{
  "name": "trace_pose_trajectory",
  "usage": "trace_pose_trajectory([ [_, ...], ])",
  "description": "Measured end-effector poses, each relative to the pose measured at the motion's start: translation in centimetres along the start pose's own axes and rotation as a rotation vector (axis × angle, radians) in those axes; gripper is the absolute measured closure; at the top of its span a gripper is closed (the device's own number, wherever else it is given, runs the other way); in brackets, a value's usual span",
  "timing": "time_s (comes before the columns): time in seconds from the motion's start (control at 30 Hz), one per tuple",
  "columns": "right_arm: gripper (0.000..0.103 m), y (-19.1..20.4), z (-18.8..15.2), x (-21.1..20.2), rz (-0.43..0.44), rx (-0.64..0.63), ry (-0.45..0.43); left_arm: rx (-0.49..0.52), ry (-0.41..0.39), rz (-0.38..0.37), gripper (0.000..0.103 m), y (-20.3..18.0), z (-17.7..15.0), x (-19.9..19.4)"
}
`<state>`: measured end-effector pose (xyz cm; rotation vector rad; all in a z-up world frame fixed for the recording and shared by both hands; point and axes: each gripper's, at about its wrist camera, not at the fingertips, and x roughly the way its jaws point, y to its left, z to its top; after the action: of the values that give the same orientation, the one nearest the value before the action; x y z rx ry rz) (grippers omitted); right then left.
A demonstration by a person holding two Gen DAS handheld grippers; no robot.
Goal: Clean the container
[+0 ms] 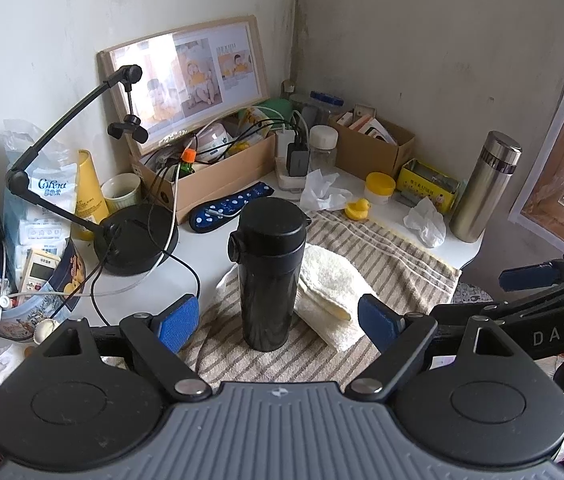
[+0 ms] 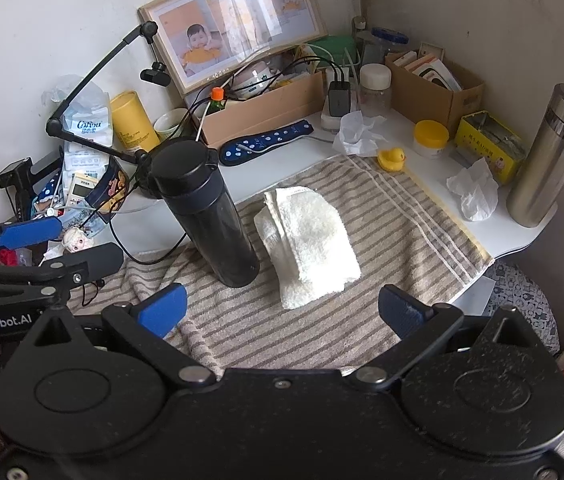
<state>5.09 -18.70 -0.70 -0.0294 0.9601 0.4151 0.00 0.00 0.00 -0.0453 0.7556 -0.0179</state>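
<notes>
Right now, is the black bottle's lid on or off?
On. The black bottle stands upright on the striped towel, its lid seated on top.

A lived-in home corner, likely a bedroom; a framed baby photo collage (image 2: 233, 24) leans on the stained wall; cardboard boxes (image 2: 265, 112) of clutter, a rubber duck (image 2: 392, 158), a remote control (image 1: 41, 270) and tissues crowd the white table (image 2: 522, 232).

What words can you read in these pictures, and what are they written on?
"DAS": on the right gripper's arm, seen from the left wrist.
"GenRobot.AI": on the left gripper's arm, seen from the right wrist.
"CoRou": white pack, a blurred guess.
Yellow tin, yellow tube, remote: too small to read.
</notes>
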Motion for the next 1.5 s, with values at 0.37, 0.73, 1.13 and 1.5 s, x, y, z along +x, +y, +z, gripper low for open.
trace_pose_trajectory([
  [0.37, 0.001, -0.1, 0.0, 0.1, 0.002, 0.002, 0.005, 0.0, 0.009, 0.0, 0.017, -0.2, -0.2, 0.7],
  [0.73, 0.001, 0.0, -0.1, 0.4, 0.004, 0.005, 0.007, 0.001, 0.009, 0.0, 0.017, -0.1, -0.4, 0.2],
  [1.13, 0.001, 0.3, 0.0, -0.1, 0.003, 0.004, 0.011, 0.003, 0.01, -0.001, 0.017, -0.1, -0.4, 0.1],
  [1.5, 0.001, -0.1, -0.2, 0.0, 0.003, 0.007, 0.01, 0.005, 0.011, -0.002, 0.017, -0.1, -0.5, 0.0],
])
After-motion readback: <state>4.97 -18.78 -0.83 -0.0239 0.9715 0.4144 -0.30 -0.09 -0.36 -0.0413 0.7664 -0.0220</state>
